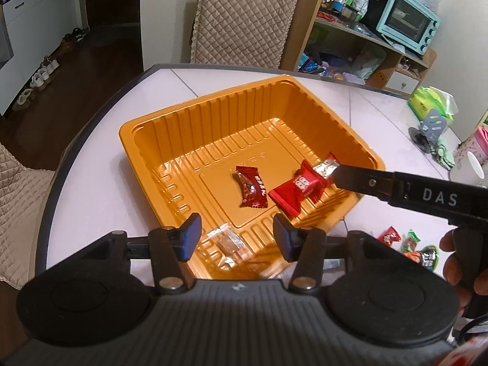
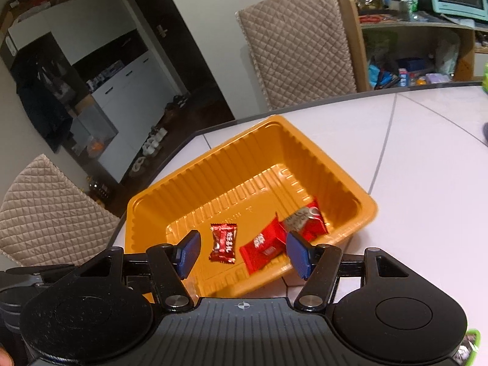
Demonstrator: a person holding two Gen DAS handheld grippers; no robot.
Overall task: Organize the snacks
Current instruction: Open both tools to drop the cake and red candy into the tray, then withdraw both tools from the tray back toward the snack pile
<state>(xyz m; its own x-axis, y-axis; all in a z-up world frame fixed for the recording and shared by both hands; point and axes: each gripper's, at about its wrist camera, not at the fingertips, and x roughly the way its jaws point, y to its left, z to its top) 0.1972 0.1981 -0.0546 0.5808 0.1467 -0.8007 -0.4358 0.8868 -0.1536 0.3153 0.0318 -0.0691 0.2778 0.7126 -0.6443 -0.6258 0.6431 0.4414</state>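
Note:
An orange plastic tray sits on the white table. In it lie a dark red candy, a bright red snack packet, a silver and red packet and a clear wrapped candy near the front wall. My left gripper is open and empty over the tray's near edge. My right gripper is open and empty over the tray's right side; in the left wrist view its finger reaches next to the silver packet.
Loose snacks lie on the table right of the tray. A green tissue pack and a small stand sit at the far right. Quilted chairs stand at the table's edge. A cluttered shelf is behind.

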